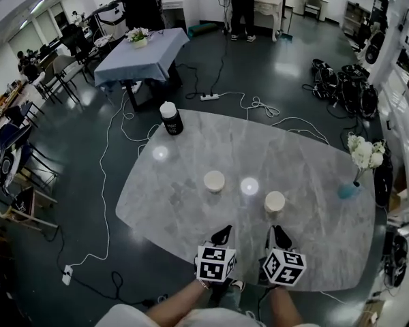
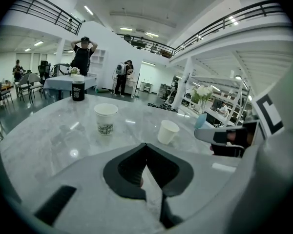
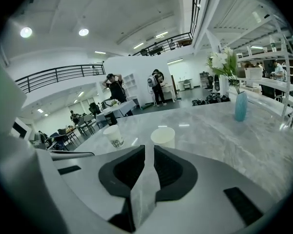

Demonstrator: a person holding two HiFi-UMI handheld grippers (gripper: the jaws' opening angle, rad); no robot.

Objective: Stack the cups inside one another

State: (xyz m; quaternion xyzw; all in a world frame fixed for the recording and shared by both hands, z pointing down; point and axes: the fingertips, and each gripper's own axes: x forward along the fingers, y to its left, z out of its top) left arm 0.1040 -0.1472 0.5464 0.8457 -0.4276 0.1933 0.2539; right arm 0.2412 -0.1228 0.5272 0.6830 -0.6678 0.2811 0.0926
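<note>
Left gripper (image 1: 223,234) and right gripper (image 1: 279,236): jaws closed, empty.
Left white paper cup (image 1: 214,181) and right white paper cup (image 1: 275,201) stand upright, apart, on the grey marble worktop (image 1: 307,162).

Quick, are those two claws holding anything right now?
Left gripper: closed, holding nothing.
Right gripper: closed, holding nothing.

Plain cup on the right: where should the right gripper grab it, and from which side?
Pinch the plain cup at its rim, one of the jaws inside the mouth, one outside, from the near side where the right gripper sits. It stands upright, mouth up, apart from the printed cup; a rim pinch likely leaves its tapered body free to nest. Open the shut jaws first.
</note>
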